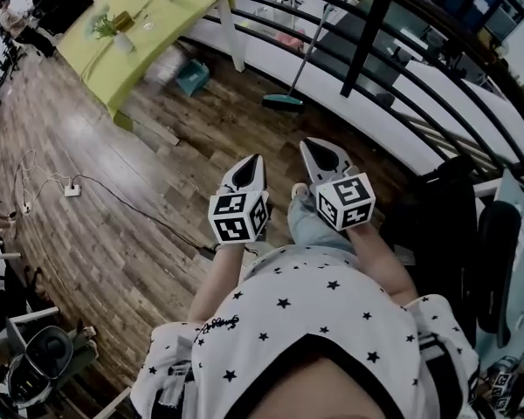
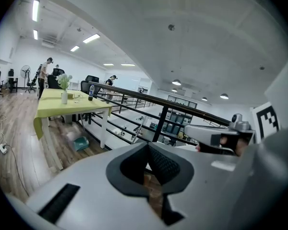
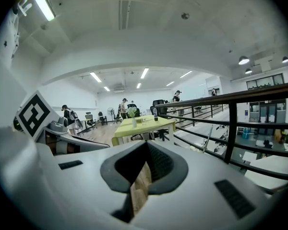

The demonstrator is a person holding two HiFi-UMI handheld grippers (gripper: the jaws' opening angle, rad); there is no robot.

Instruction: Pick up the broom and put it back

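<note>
Wood floor [image 1: 113, 234] fills the head view. Black railing [image 1: 367, 42] crosses at 1 o'clock, its far end cut off. Green table [image 1: 148, 24] at 11 o'clock, stuff under it blurred. Broom [image 1: 283, 101] leans on the railing at 12 o'clock: teal head on the floor, handle slanting toward 1 o'clock, top hard to make out. Left gripper [image 1: 253, 160] and right gripper [image 1: 313, 147] are at centre, jaws fully closed, empty.

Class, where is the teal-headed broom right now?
In the head view, upper centre: the teal-headed broom leans on the black metal railing, just right of the yellow-green table.
</note>
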